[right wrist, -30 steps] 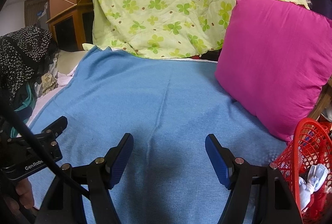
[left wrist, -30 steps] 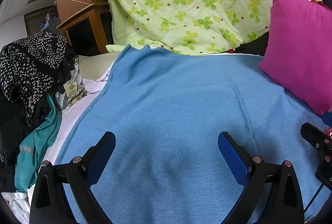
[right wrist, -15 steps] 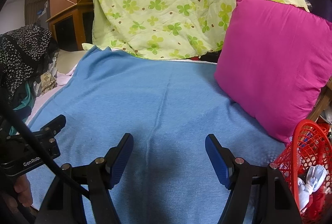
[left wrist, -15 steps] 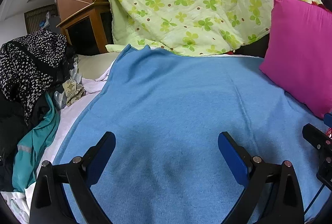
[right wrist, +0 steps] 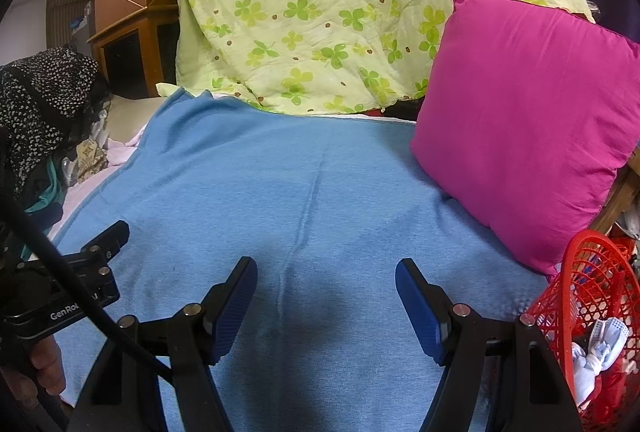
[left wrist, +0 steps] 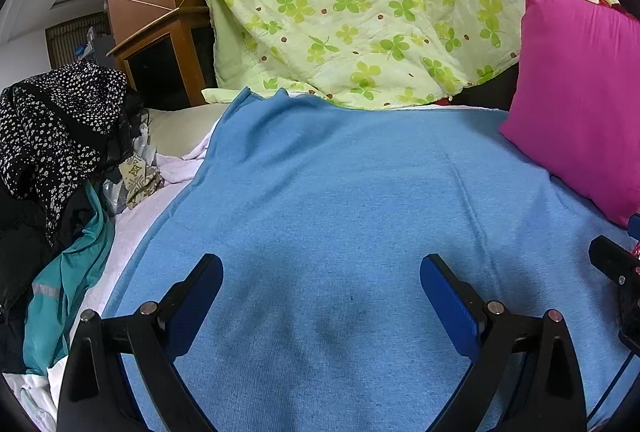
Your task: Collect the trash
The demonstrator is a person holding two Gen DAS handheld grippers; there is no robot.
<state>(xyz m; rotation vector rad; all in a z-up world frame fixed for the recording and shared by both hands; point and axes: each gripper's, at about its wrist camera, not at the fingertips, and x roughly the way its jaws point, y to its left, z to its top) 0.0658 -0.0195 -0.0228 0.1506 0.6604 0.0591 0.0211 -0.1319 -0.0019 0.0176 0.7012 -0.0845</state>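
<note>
Trash, as far as we can make out, sits in two places: white crumpled pieces (right wrist: 600, 344) in the red mesh basket (right wrist: 576, 272) at the bed's right edge, just right of our right tool (right wrist: 326, 296), and a patterned wrapper (left wrist: 138, 176) with clear plastic among the clothes at the left edge, well apart from our left tool (left wrist: 320, 296). Both tools hover over the blue blanket (left wrist: 340, 192) with their blue-padded fingers spread wide and nothing between them. The right-wrist view catches the left tool (right wrist: 80, 272) side-on at its lower left, with part of a hand under it. The blanket covers most of the bed; a pink pillow (right wrist: 528, 120) leans at its right side, touching the blanket. At the far end a green clover-print quilt (left wrist: 360, 4) is heaped up. A black dotted garment (left wrist: 52, 128) and a teal jacket (left wrist: 68, 280) pile along the left edge. Behind them stands a wooden cabinet (left wrist: 160, 12).
</note>
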